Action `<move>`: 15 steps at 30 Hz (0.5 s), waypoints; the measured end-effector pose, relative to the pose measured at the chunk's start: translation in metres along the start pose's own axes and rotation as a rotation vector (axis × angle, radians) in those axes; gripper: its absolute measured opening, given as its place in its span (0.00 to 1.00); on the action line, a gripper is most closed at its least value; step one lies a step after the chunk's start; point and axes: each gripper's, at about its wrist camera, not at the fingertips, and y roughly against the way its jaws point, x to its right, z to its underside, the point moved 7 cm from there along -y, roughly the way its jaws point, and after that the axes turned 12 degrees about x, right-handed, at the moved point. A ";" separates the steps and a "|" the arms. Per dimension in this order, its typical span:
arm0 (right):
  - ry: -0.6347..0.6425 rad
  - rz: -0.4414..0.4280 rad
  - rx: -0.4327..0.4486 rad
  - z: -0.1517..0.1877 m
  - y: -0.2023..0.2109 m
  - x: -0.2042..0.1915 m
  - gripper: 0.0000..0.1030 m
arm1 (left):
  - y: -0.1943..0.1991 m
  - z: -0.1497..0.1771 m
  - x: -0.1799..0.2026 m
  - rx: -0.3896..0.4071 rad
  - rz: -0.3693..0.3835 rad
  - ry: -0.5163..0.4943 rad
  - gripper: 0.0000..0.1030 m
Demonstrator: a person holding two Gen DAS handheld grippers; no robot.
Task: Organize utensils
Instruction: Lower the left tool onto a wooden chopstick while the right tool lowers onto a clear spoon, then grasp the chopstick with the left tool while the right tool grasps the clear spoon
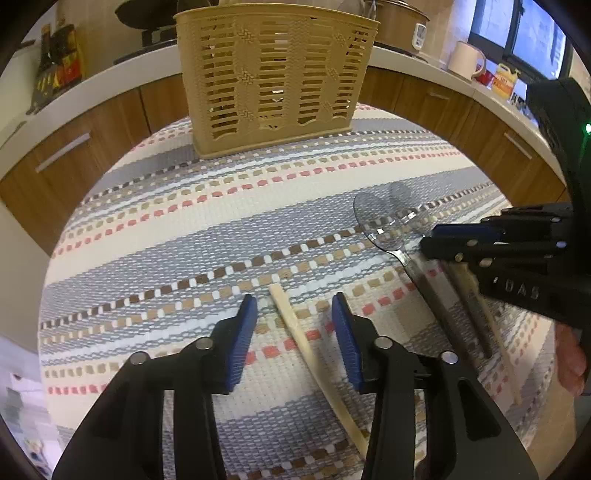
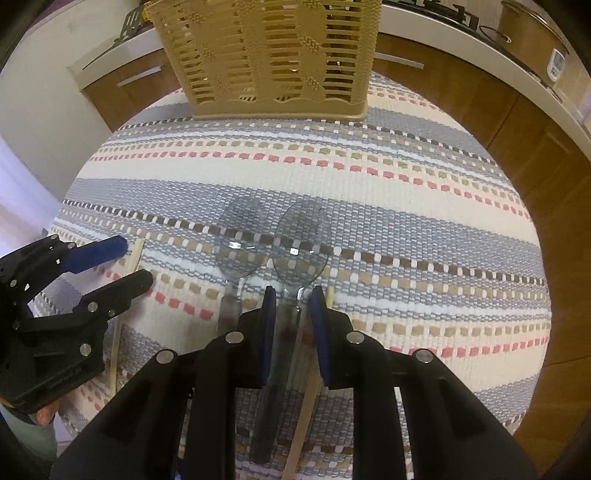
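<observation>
A pale chopstick (image 1: pixel 295 325) lies on the striped woven mat (image 1: pixel 184 229) between the blue pads of my left gripper (image 1: pixel 294 299), which is open and clear of it on both sides. Two clear plastic spoons lie side by side on the mat. My right gripper (image 2: pixel 293 290) straddles the neck of the right spoon (image 2: pixel 301 240), its jaws narrow with a sliver of gap on each side. The left spoon (image 2: pixel 242 240) lies free. A second chopstick (image 2: pixel 306 402) runs beside that spoon's handle, under the right pad. The tan slatted basket (image 1: pixel 277 74) stands upright at the mat's far edge.
Wooden cabinets with a white counter (image 1: pixel 110 79) curve behind the mat. Bottles (image 1: pixel 59 62) stand on it at the left; a mug (image 1: pixel 466 61) and a pot (image 1: pixel 400 22) stand at the right. A hand (image 1: pixel 570 358) holds the right gripper close by.
</observation>
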 end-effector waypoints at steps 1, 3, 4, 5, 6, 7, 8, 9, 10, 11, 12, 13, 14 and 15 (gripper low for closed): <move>-0.005 0.010 0.004 0.000 0.001 0.002 0.12 | 0.000 0.000 -0.001 0.001 -0.021 -0.015 0.25; -0.023 0.015 0.007 0.001 0.001 0.009 0.12 | 0.000 0.001 -0.004 0.005 -0.047 -0.031 0.17; -0.035 0.010 0.006 0.001 0.001 0.012 0.12 | 0.001 0.001 -0.006 0.007 -0.050 -0.030 0.12; -0.041 0.006 0.006 0.001 0.002 0.014 0.12 | 0.001 0.000 -0.009 0.009 -0.048 -0.022 0.10; -0.044 0.004 0.006 0.001 0.003 0.015 0.12 | 0.000 -0.001 -0.012 0.011 -0.041 -0.006 0.09; -0.047 0.004 0.006 0.001 0.003 0.017 0.12 | -0.002 -0.004 -0.015 0.013 -0.031 0.010 0.07; -0.050 0.004 0.006 0.001 0.003 0.017 0.12 | -0.004 -0.007 -0.017 0.016 -0.020 0.023 0.06; -0.051 0.003 0.006 0.002 0.003 0.018 0.12 | -0.008 -0.011 -0.021 0.019 -0.003 0.040 0.06; -0.050 0.004 0.005 0.002 0.004 0.019 0.12 | -0.011 -0.015 -0.024 0.023 0.013 0.060 0.06; -0.050 0.004 0.005 0.002 0.004 0.019 0.12 | -0.014 -0.019 -0.028 0.023 0.034 0.088 0.06; -0.051 0.002 0.004 0.002 0.004 0.019 0.12 | -0.018 -0.022 -0.032 0.022 0.054 0.121 0.06; -0.057 -0.003 0.003 0.002 0.004 0.018 0.12 | -0.020 -0.024 -0.035 0.020 0.064 0.137 0.06; -0.069 -0.009 0.001 0.002 0.005 0.020 0.12 | -0.023 -0.025 -0.037 0.018 0.076 0.154 0.06; -0.081 -0.017 -0.003 0.002 0.005 0.021 0.13 | -0.024 -0.026 -0.039 0.015 0.091 0.169 0.06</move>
